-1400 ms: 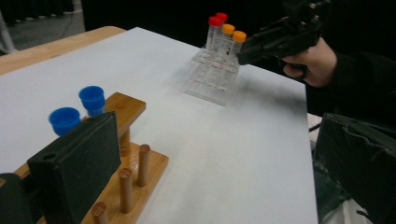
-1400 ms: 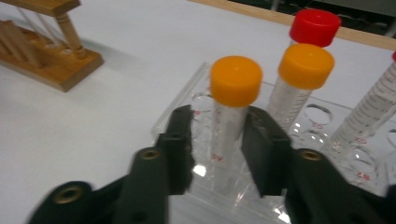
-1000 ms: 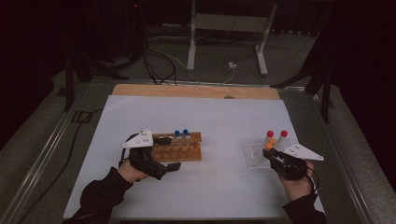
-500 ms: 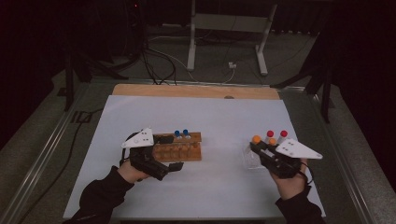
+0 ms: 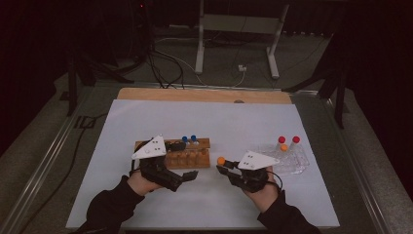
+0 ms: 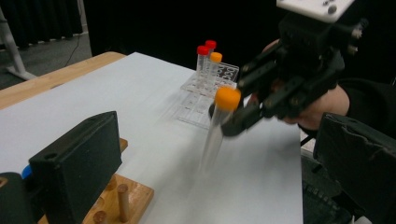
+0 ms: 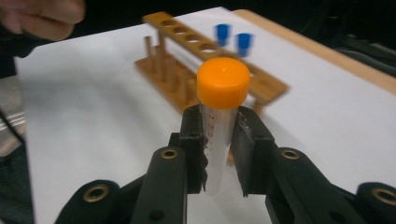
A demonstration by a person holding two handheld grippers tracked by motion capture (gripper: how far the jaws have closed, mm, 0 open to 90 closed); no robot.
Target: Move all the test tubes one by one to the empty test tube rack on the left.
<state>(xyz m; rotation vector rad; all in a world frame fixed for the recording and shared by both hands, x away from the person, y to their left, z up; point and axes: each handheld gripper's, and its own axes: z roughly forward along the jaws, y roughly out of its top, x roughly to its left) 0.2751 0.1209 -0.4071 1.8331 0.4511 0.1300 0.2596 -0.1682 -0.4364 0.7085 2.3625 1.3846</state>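
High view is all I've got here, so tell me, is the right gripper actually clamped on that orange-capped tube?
Observer: Yes. In the right gripper view the right gripper has both pads pressed on the clear body of the orange-capped tube, just under the cap.
Operator: Is the tube upright?
Observer: Roughly; in the left gripper view it hangs cap up, its lower end tilted a little and clear of the white sheet.
Operator: What's left in the clear rack?
Observer: The clear rack holds two red-capped tubes and one orange-capped one.
Operator: And the left gripper?
Observer: The left gripper sits beside the wooden rack; I cannot tell whether it is open.
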